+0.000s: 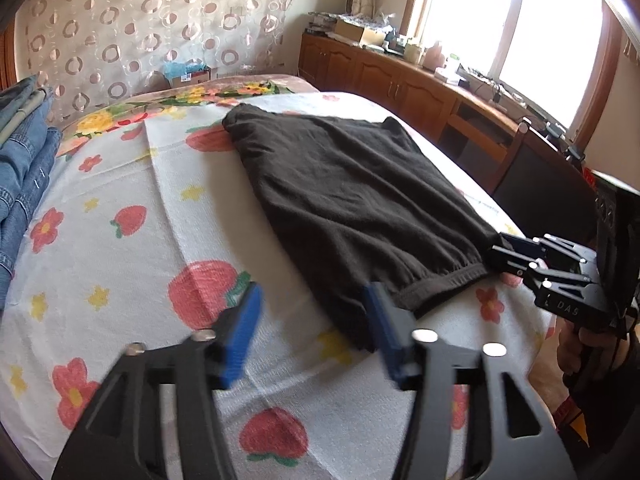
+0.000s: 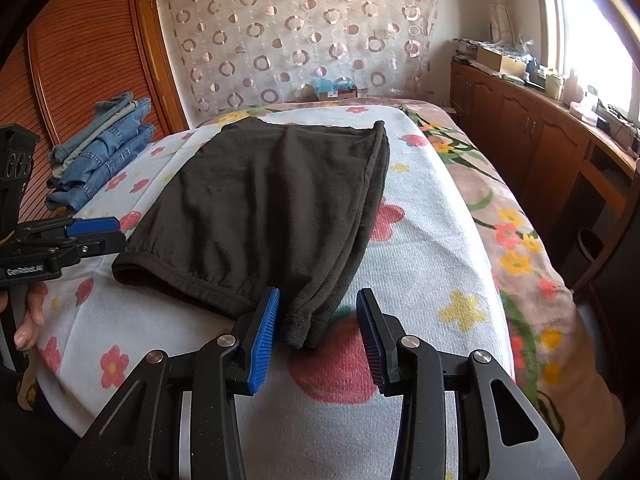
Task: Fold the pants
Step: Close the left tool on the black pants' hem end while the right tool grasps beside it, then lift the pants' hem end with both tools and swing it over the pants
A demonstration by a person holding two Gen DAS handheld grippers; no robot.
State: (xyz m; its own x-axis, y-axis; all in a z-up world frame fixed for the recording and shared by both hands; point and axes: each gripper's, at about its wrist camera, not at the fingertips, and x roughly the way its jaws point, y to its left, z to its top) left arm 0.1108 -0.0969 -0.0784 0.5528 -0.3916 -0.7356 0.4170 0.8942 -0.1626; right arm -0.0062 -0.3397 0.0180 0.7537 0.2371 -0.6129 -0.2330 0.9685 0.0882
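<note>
Dark brown pants (image 1: 348, 196) lie folded flat on a white bed cover (image 1: 120, 260) printed with strawberries and flowers. My left gripper (image 1: 314, 330) is open at their near left corner; its right pad (image 1: 382, 328) is at the fabric's edge and nothing is pinched. In the right wrist view the pants (image 2: 264, 200) stretch away from me, and my right gripper (image 2: 318, 332) is open around their near right corner, which lies loose between the blue pads. The left gripper (image 2: 94, 232) shows at the left, beside the elastic hem.
Folded jeans (image 2: 100, 156) are stacked at the bed's far left, seen again as jeans (image 1: 24, 168). Wooden cabinets (image 2: 520, 132) with clutter run under the window on the right. A dark chair (image 1: 540, 184) stands close to the bed's right edge.
</note>
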